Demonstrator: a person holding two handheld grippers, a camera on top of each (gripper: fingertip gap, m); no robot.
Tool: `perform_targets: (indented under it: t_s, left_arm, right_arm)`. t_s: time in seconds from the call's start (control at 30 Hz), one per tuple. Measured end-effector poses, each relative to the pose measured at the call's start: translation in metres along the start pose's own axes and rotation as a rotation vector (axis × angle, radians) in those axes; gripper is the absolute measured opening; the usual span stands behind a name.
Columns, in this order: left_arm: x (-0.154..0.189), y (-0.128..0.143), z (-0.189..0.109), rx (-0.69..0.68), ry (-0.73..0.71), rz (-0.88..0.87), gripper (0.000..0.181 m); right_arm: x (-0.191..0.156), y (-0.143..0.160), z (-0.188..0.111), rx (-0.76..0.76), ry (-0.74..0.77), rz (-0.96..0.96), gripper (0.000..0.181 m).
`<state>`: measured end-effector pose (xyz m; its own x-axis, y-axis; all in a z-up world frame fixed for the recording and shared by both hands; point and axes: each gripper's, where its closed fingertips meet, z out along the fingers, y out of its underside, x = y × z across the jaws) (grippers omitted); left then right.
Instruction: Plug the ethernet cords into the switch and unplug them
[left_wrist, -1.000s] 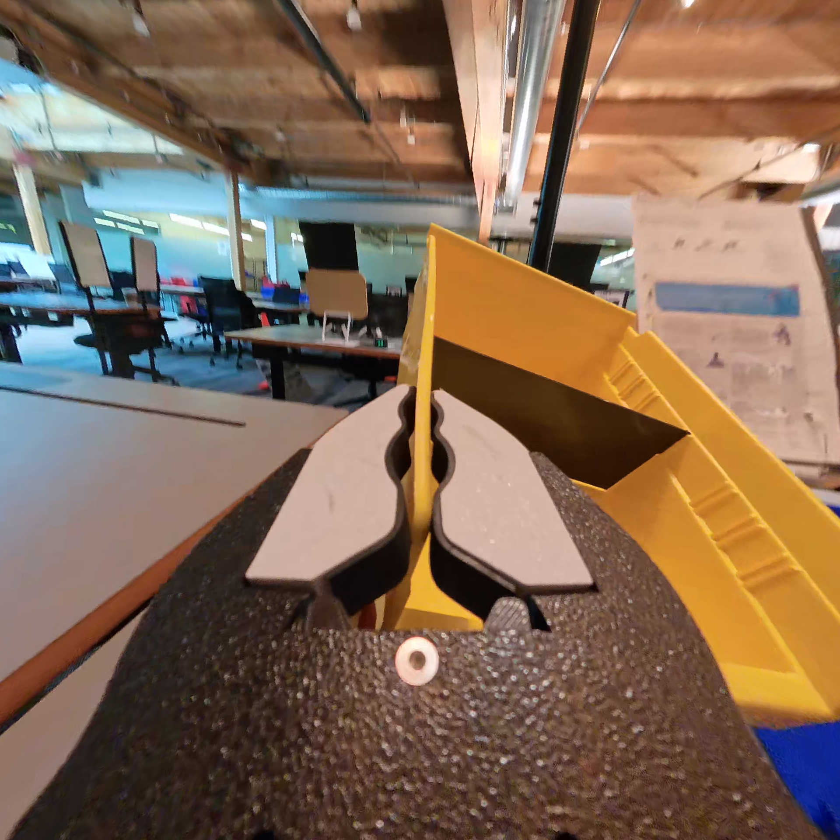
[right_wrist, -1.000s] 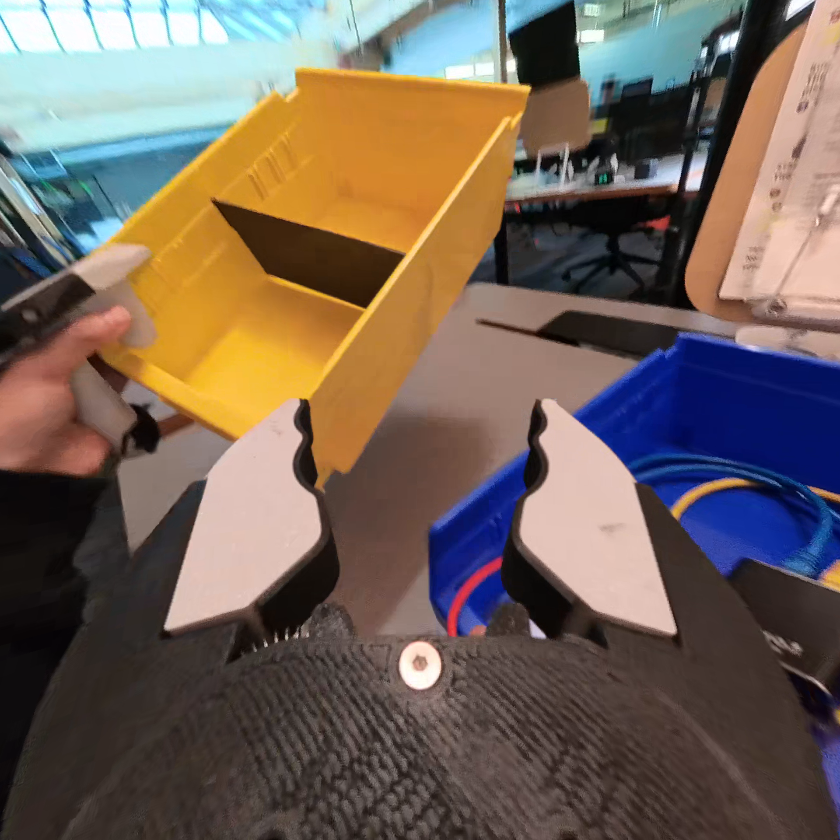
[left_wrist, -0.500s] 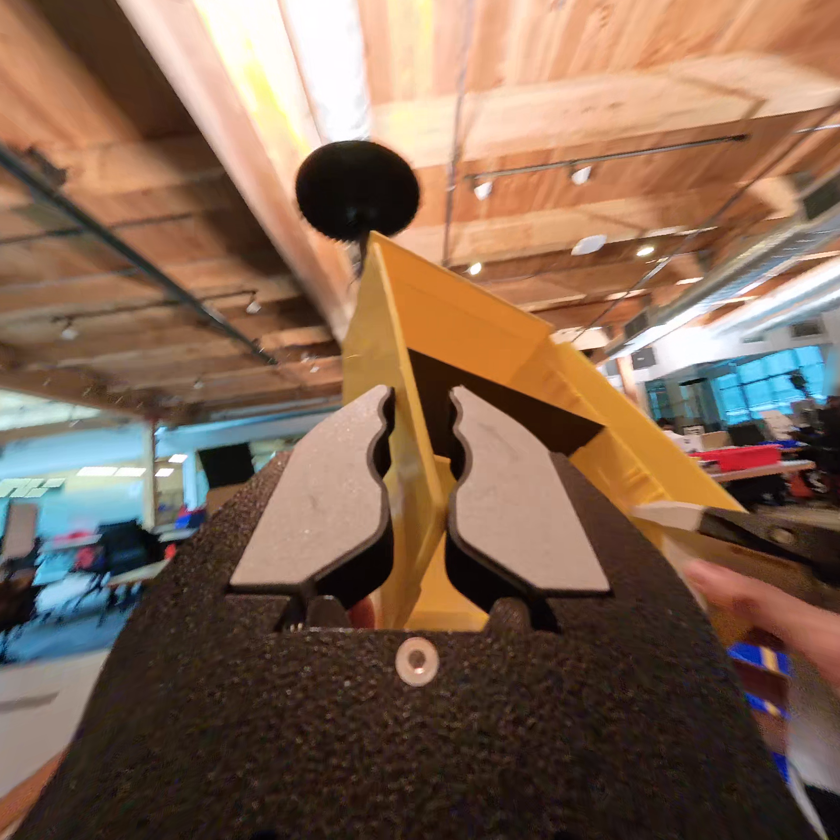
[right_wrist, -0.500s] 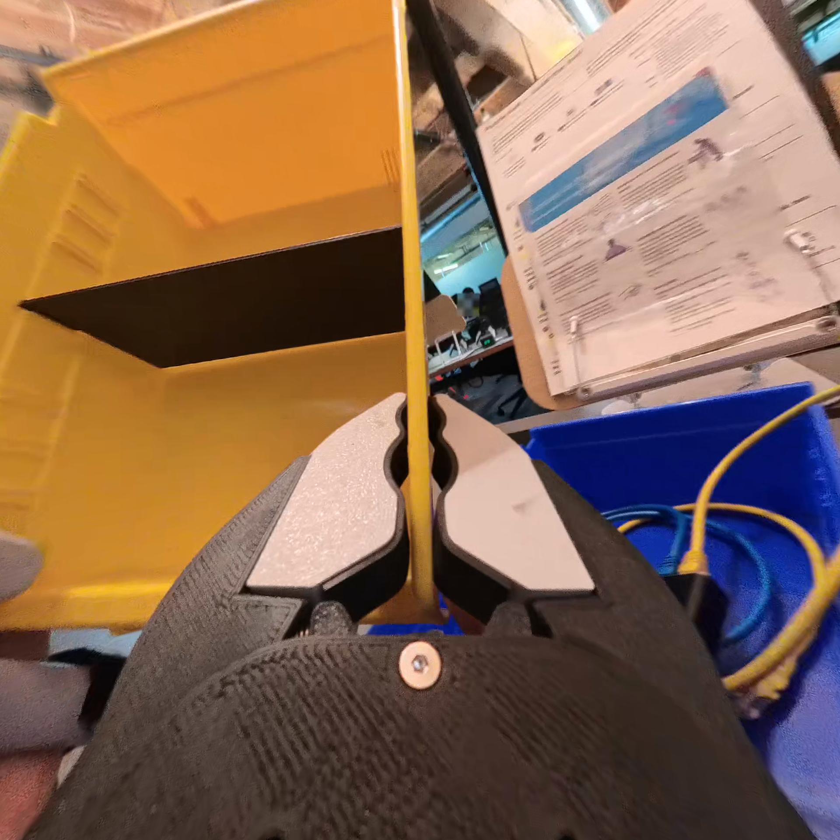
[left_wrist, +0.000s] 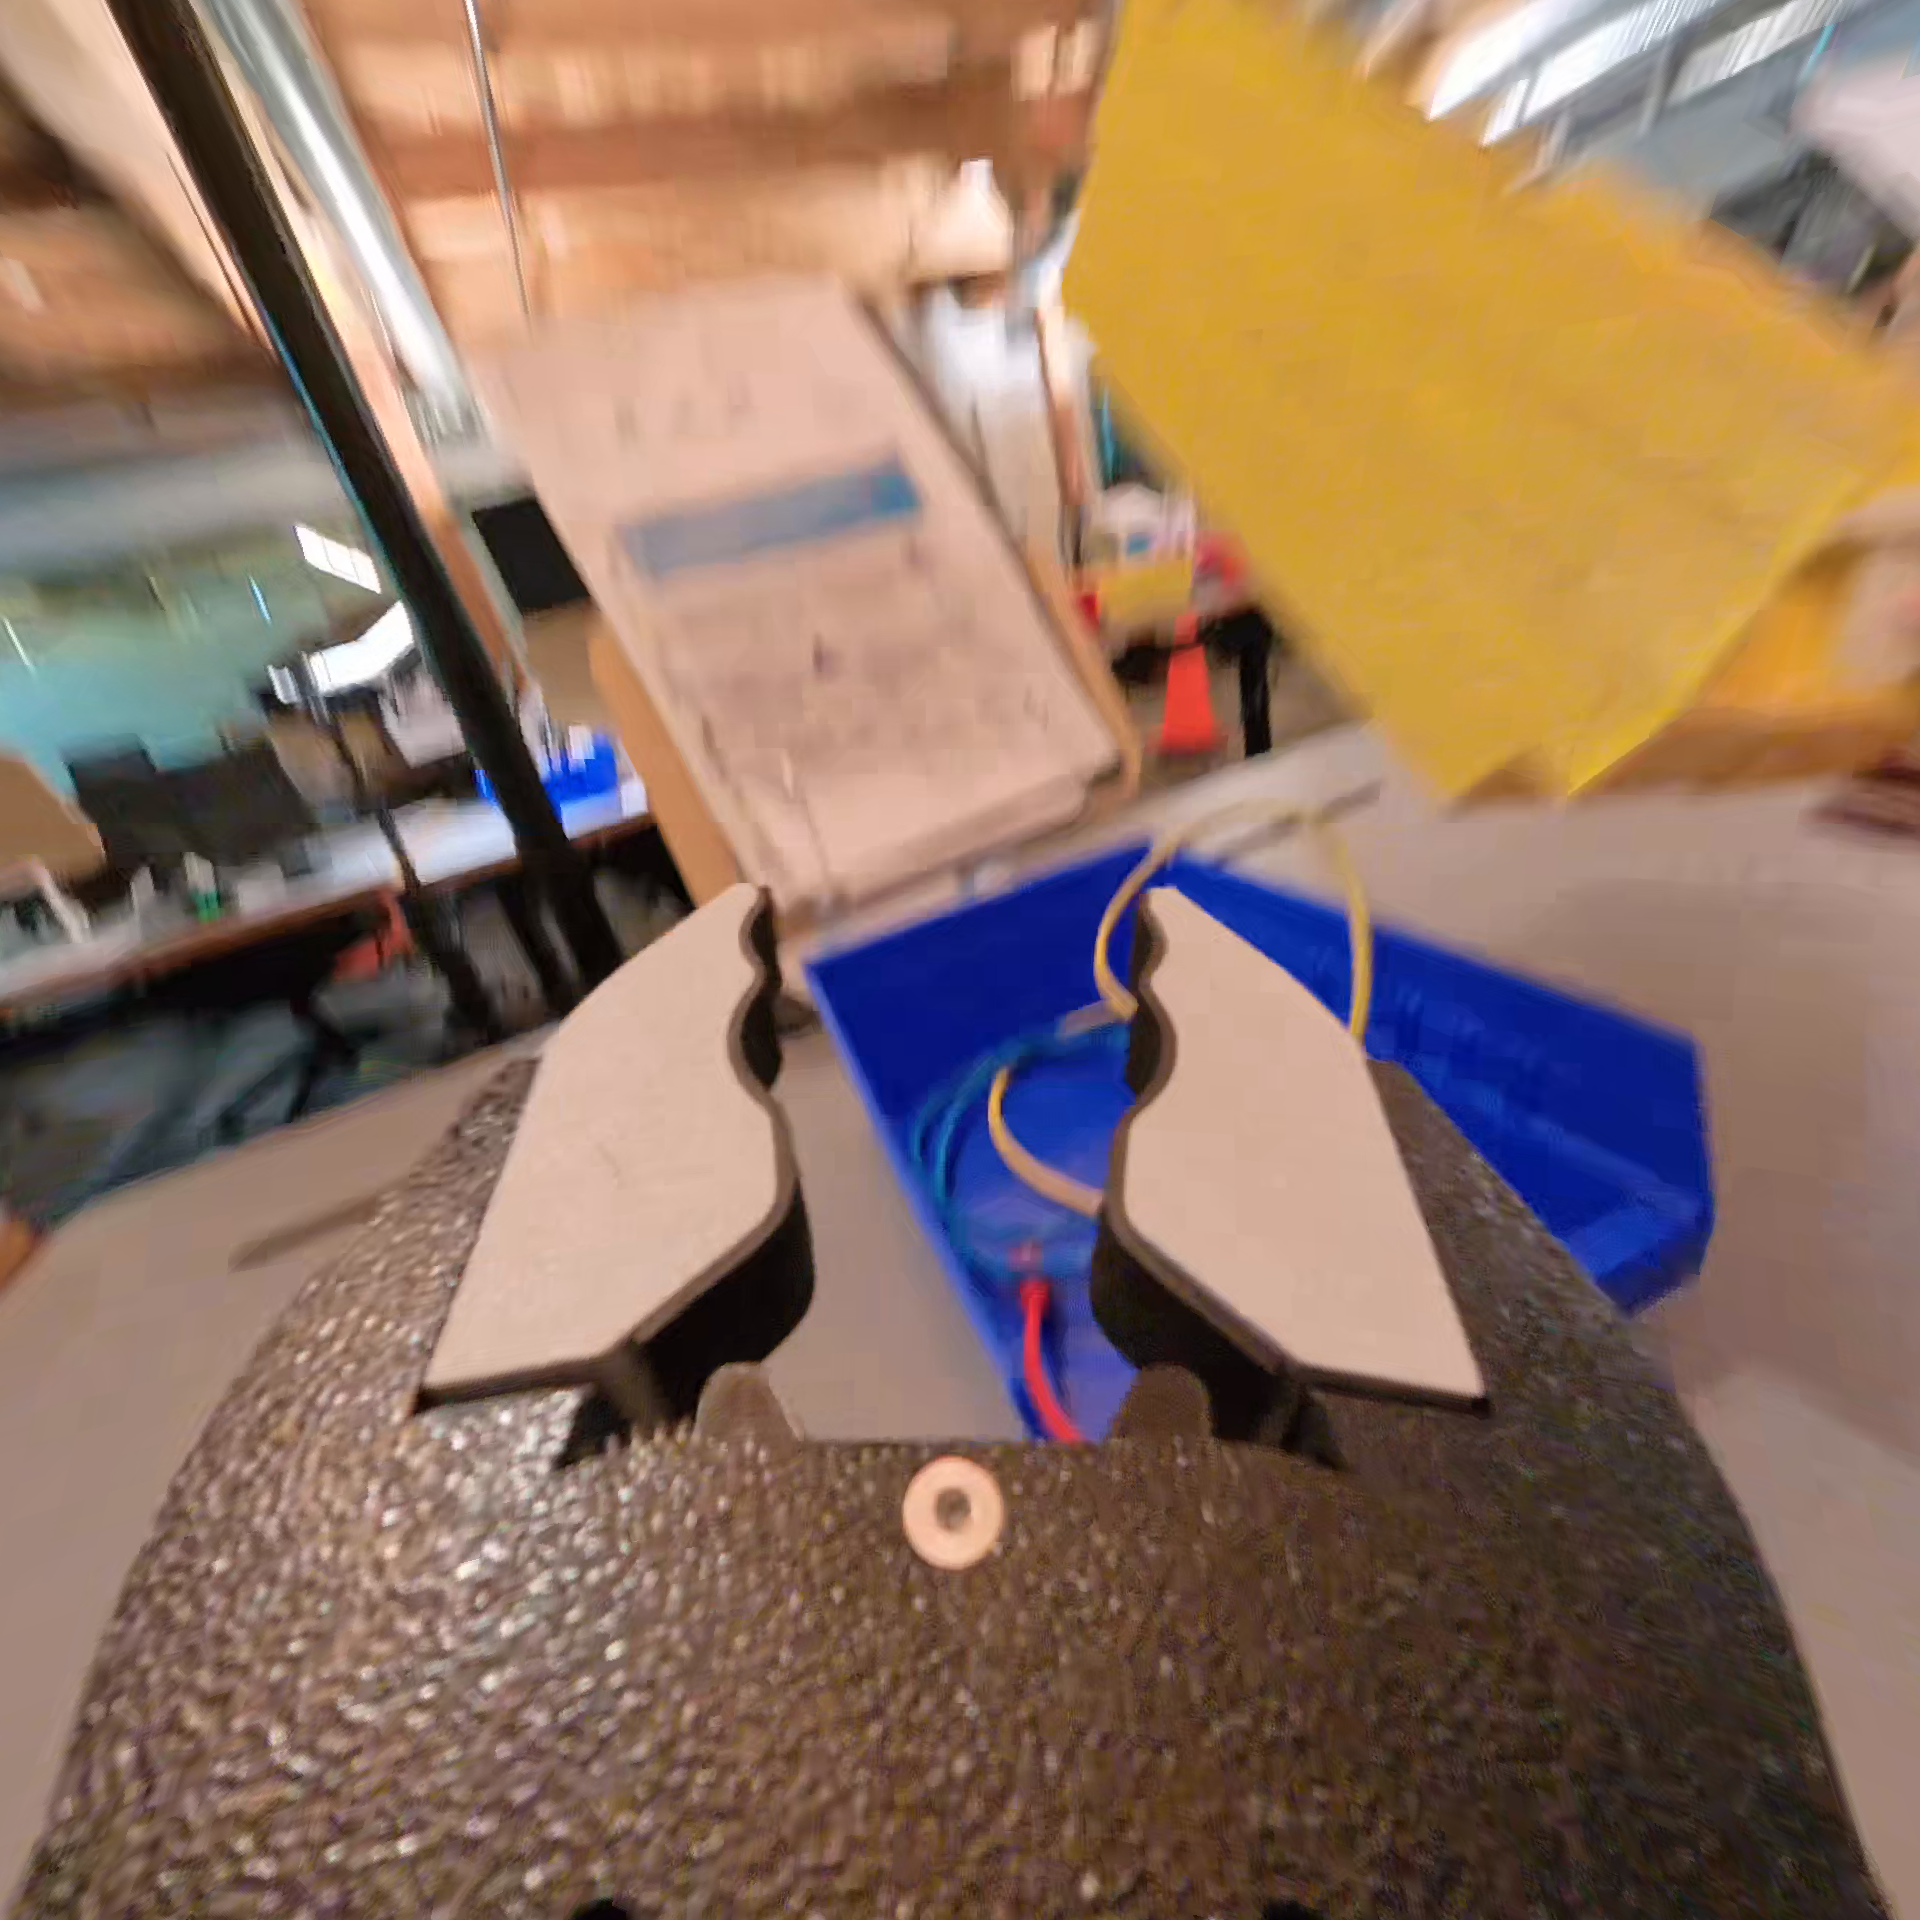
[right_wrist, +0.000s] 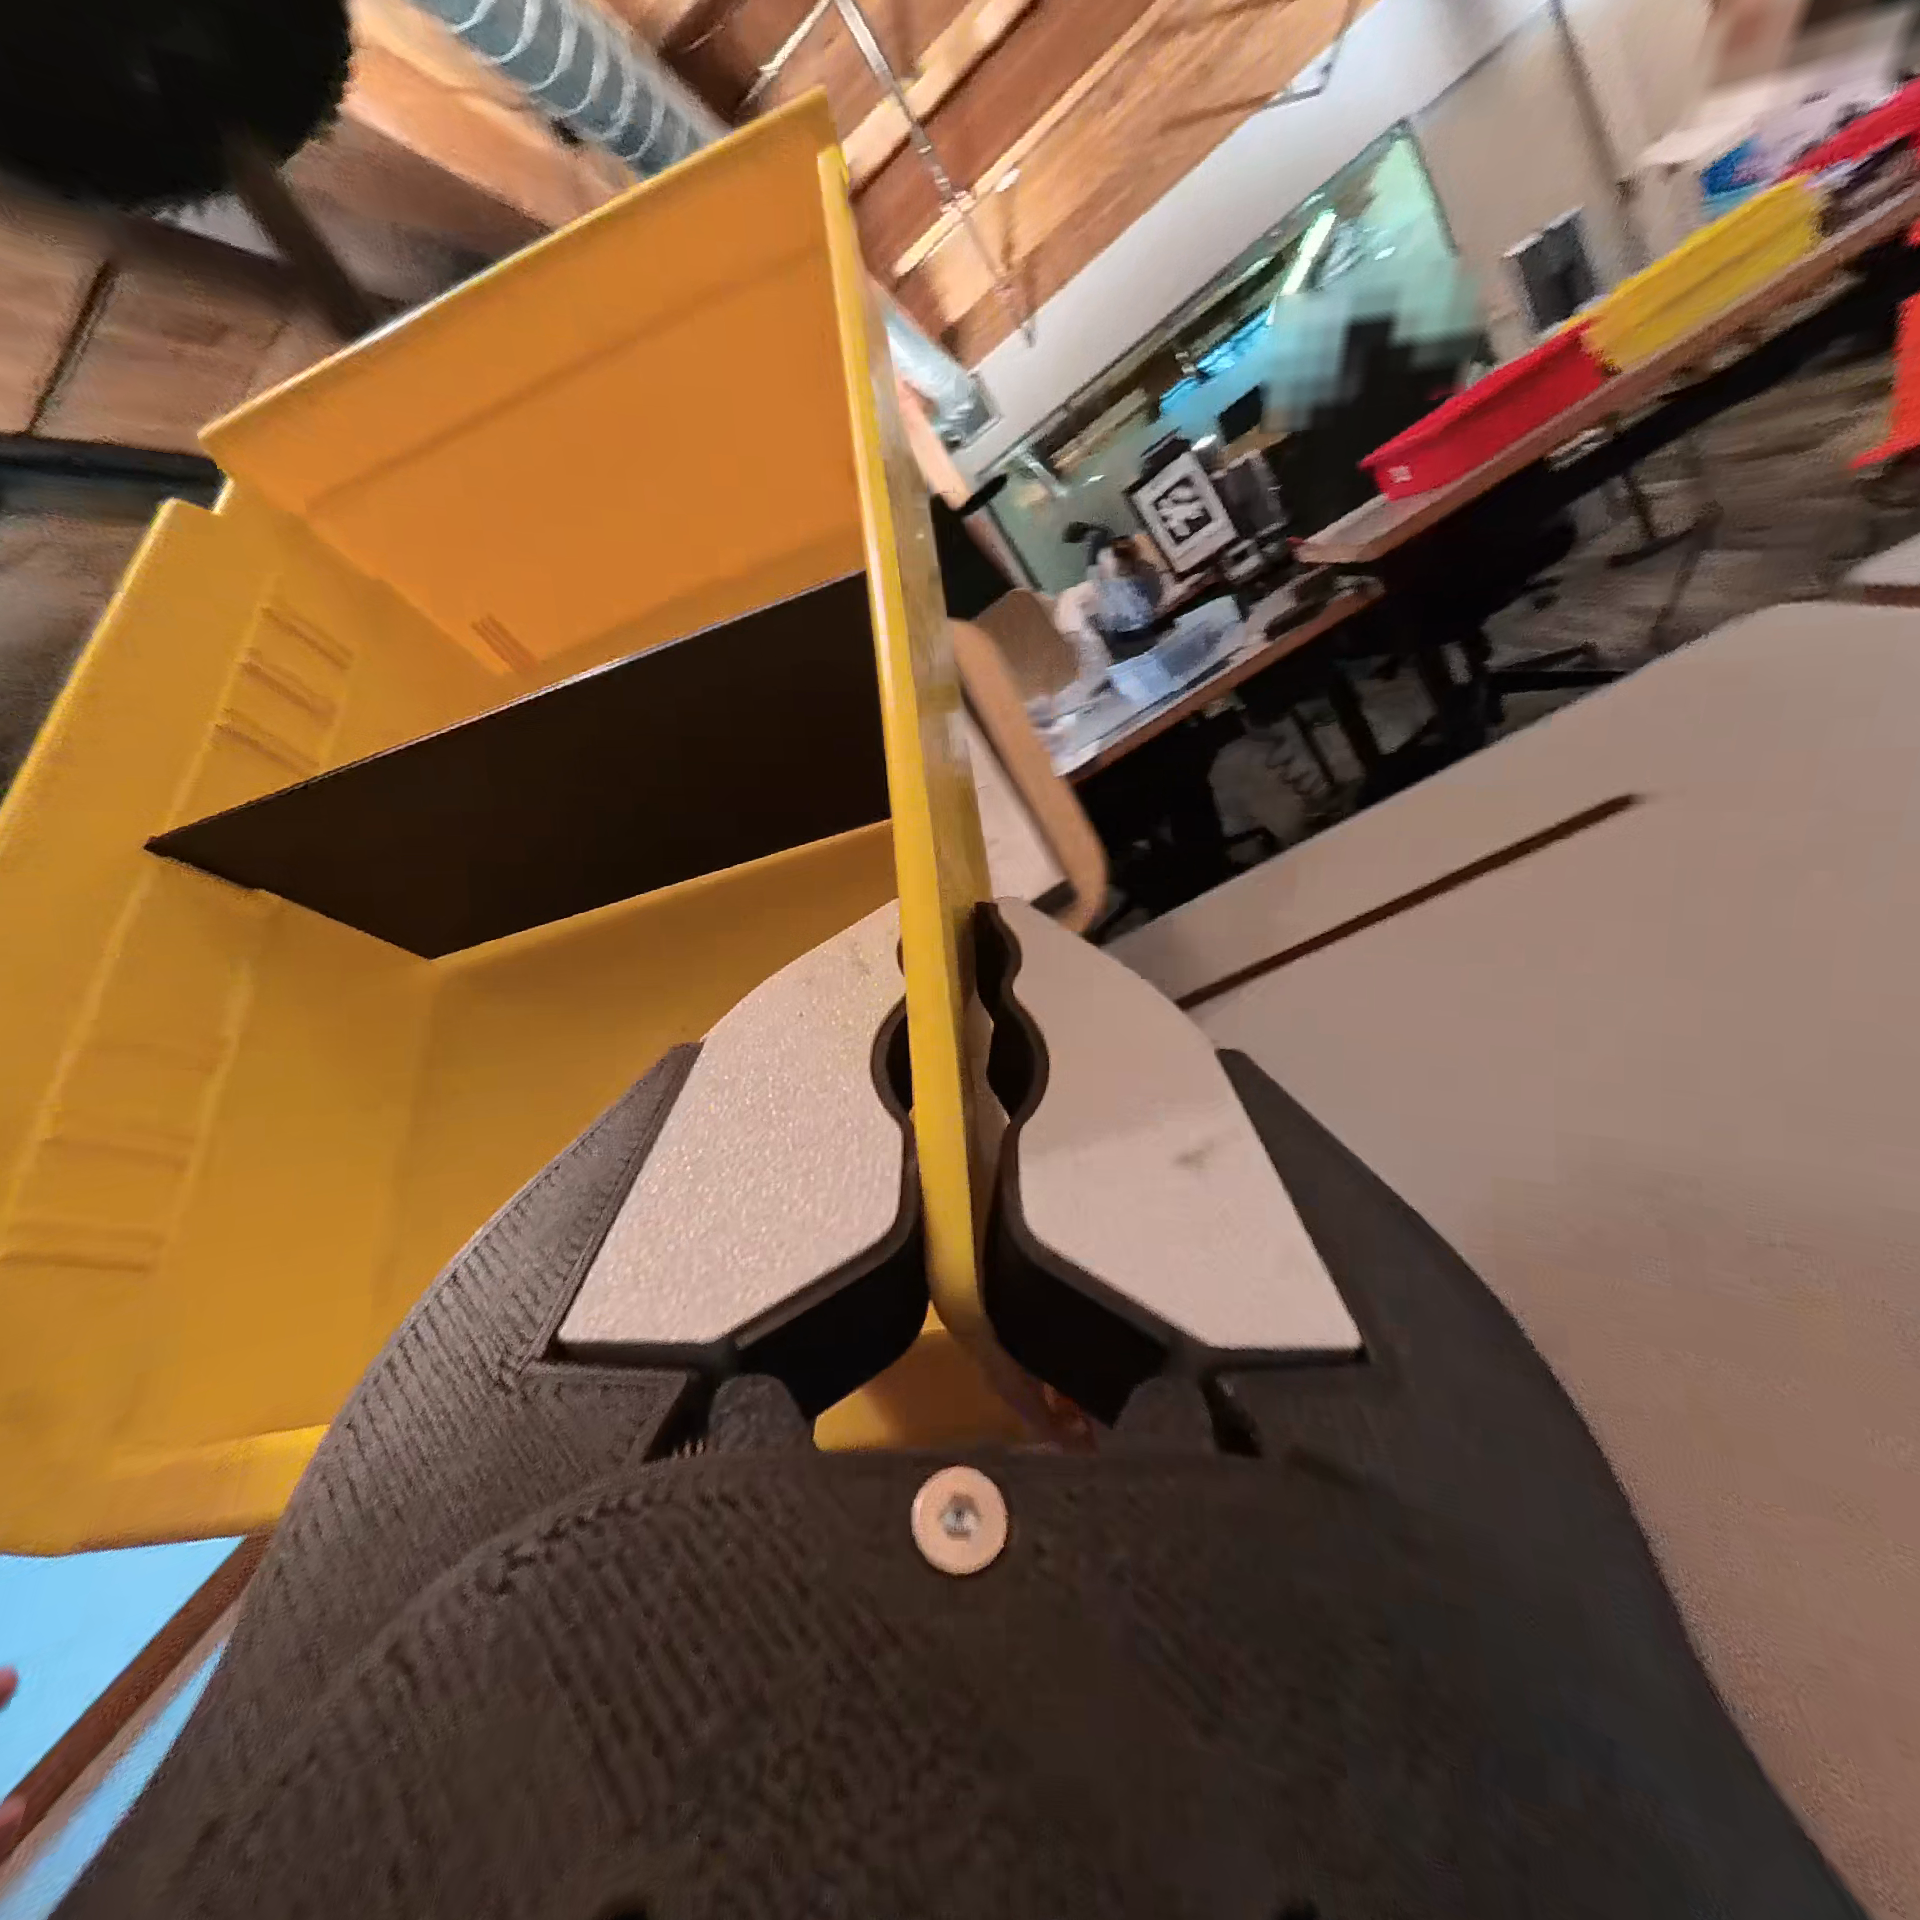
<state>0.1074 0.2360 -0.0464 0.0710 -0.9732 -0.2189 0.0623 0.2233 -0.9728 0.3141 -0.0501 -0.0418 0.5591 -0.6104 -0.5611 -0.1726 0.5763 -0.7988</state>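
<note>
My right gripper (right_wrist: 951, 935) is shut on the side wall of an empty yellow bin (right_wrist: 520, 540) with a black divider (right_wrist: 540, 800) and holds it in the air, tilted. My left gripper (left_wrist: 951, 920) is open and empty above the grey table, facing a blue bin (left_wrist: 1455, 1049). The blue bin holds yellow (left_wrist: 1117, 935), blue (left_wrist: 966, 1101) and red (left_wrist: 1039, 1361) ethernet cords. The yellow bin shows blurred at the upper right of the left wrist view (left_wrist: 1455, 436). The switch is not visible.
A tilted board with a printed sheet (left_wrist: 810, 613) stands behind the blue bin, beside a black pole (left_wrist: 416, 582). The grey table (right_wrist: 1558, 1039) has a dark slot (right_wrist: 1403, 904). Other desks with red (right_wrist: 1475, 426) and yellow bins stand far off.
My left gripper let go of the yellow bin, opened, and swung down toward the blue bin. My right gripper, shut on the bin's wall, carried it up and to the right.
</note>
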Motion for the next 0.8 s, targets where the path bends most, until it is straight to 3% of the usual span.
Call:
perform_targets:
  t_s: [0.1, 0.23, 0.3, 0.43, 0.63, 0.7, 0.8]
  left_arm:
    - [-0.009, 0.053, 0.012, -0.215, 0.011, -0.096, 0.073]
    - [0.006, 0.099, 0.019, -0.407, 0.110, -0.213, 0.071]
    - [0.006, 0.115, 0.022, -0.468, 0.086, -0.224, 0.070]
    - [0.003, 0.127, 0.027, -0.481, 0.031, -0.225, 0.059]
    - [0.000, 0.128, 0.031, -0.462, 0.005, -0.267, 0.048]
    - [-0.001, 0.128, 0.032, -0.451, 0.009, -0.266, 0.019]
    - [-0.015, 0.131, 0.030, -0.477, -0.052, -0.178, 0.010]
  right_arm:
    - [0.060, -0.022, -0.022, 0.001, 0.135, -0.044, 0.007]
    - [0.135, -0.034, -0.054, -0.058, 0.336, -0.150, 0.007]
    - [0.163, -0.032, -0.064, -0.100, 0.397, -0.166, 0.008]
    - [0.196, -0.024, -0.070, -0.202, 0.460, -0.156, 0.008]
    - [0.218, -0.018, -0.051, -0.353, 0.520, -0.257, 0.008]
    - [0.225, -0.013, -0.044, -0.402, 0.542, -0.299, 0.008]
    - [0.239, -0.005, -0.036, -0.447, 0.558, -0.278, 0.008]
